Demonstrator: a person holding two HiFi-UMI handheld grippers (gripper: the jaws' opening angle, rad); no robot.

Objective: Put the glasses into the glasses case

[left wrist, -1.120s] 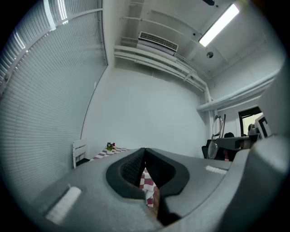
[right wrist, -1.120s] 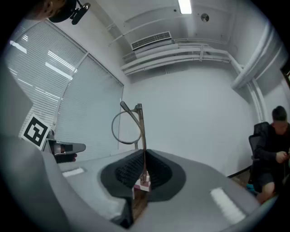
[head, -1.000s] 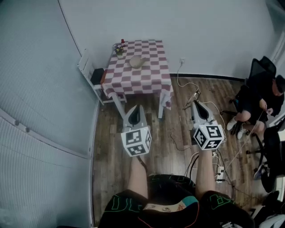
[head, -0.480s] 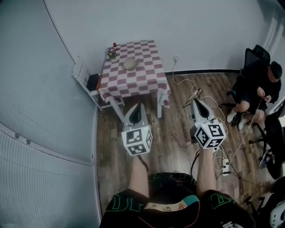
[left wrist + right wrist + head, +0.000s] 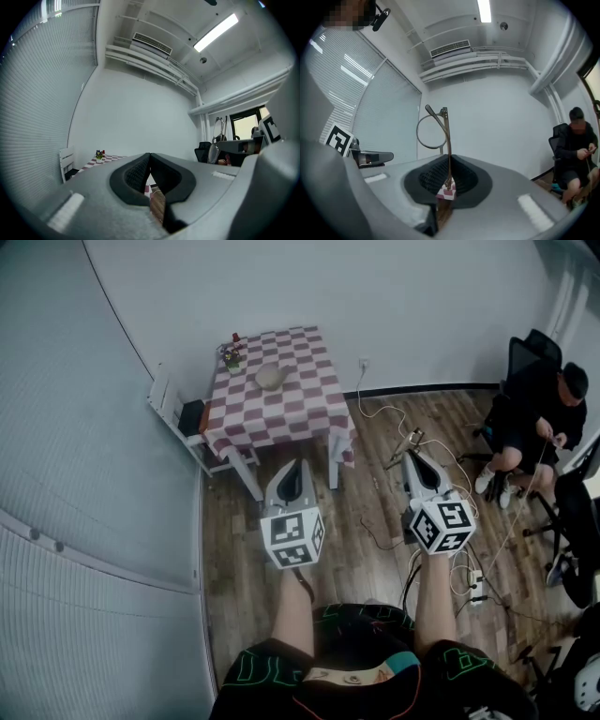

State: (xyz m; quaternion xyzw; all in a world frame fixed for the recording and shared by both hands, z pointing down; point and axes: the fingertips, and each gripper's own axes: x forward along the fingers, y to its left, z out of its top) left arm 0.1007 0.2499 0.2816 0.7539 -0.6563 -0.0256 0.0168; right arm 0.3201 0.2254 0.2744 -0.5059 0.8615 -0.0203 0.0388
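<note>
Here was the right gripper (image 5: 449, 169) with the glasses (image 5: 448, 140) in hand; its fingers (image 5: 431, 178) were pinched shut on the end of one temple arm, so the frame stood upright above them, one round lens leaning off towards the upper left of the right gripper view. Gripping that thin end probably kept the front of the frame free to go into a case first, though that was only a reading of the hold. The left gripper (image 5: 149, 160) carried nothing; its fingers (image 5: 132, 174) were closed tip to tip, with just a sliver of background showing through lower down, and it looked to be kept spare for steadying or opening a case.

In the head view both grippers were held out at the centre of the frame over the wooden floor (image 5: 356, 521), side by side but apart; the table (image 5: 300, 399) with its checked cloth sat at the upper middle, well away, so the glasses were nowhere near a case yet. A pale rounded object (image 5: 269, 377) lay on the cloth, with a small flower pot (image 5: 230, 355) near the table's far left corner; that object could have been the case, but it was too small to tell. The second lens and the other temple arm could not be made out; from above the glasses were barely a thin line at the right gripper's tip. A seated person (image 5: 534, 423) was cut off at the right edge.
</note>
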